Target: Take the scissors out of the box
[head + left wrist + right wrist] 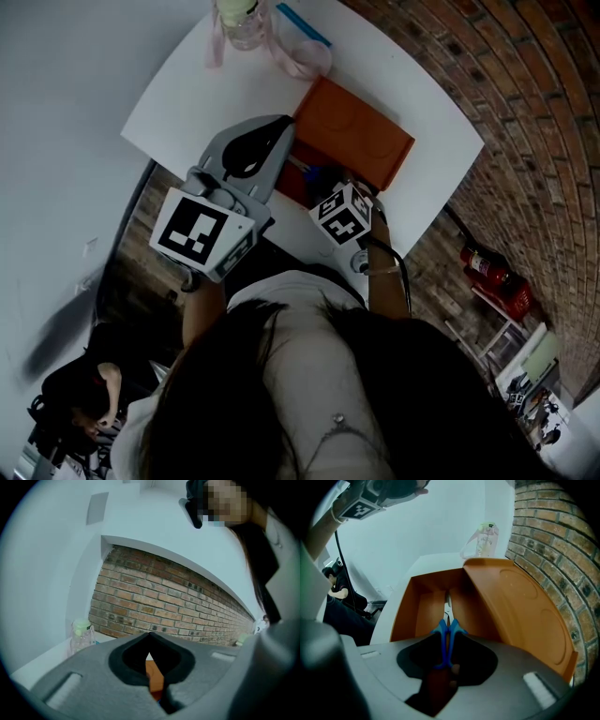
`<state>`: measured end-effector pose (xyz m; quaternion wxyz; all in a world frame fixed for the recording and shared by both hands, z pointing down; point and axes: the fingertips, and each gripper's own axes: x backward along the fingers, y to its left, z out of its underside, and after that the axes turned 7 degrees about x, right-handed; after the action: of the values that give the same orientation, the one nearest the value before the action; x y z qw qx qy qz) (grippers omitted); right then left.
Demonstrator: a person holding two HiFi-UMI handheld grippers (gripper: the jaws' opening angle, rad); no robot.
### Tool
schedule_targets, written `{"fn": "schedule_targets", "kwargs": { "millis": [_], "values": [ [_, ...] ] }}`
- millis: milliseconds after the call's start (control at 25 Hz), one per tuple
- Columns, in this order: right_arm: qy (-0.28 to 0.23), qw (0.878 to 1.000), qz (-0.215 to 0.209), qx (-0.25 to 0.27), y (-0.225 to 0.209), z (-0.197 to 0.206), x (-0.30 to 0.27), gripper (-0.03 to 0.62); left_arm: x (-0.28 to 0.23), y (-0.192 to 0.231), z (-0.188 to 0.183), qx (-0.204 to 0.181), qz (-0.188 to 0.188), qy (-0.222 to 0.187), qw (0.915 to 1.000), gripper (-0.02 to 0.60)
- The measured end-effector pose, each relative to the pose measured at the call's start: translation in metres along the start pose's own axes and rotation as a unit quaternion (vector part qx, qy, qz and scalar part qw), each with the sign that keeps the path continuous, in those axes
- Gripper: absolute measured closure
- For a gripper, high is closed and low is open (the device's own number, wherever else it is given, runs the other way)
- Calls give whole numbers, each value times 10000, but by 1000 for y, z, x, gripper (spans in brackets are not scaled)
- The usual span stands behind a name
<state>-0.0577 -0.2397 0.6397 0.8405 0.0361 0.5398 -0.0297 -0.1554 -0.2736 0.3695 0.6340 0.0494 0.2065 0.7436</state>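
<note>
I log the left gripper [150, 634] held above the tabletop [216, 84], jaws closed together with nothing between them. The right gripper [447, 637] has its jaws clamped on the blue handles of the scissors [443, 643], blades reaching into the open orange box [407, 606].

Grey left claw [284, 124] was held higher, jaws closed together with nothing between them. Grey right claw [445, 658] sat lower, jaws clamped on blue-handled metal scissors [447, 620].
</note>
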Motion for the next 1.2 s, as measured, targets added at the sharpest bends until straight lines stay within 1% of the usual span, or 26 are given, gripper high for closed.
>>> {"fn": "schedule_targets", "kwargs": {
  "millis": [160,360,600,1200],
  "values": [
    [58,10000,57,39,-1,1,0,480,0,-2,-6,-28,33,-95,9999,581],
    [79,9999,131,-43,-1,1,-1,485,7,-1,-9,-67,14,-37,10000,581],
    [20,9994,282,-194,-1,2,0,491,15,-5,-18,-191,34,-105,9998,581],
    [-80,9979,591,-257,2,0,5,496,40,-24,-34,-526,92,-185,9984,581]
  ]
}}
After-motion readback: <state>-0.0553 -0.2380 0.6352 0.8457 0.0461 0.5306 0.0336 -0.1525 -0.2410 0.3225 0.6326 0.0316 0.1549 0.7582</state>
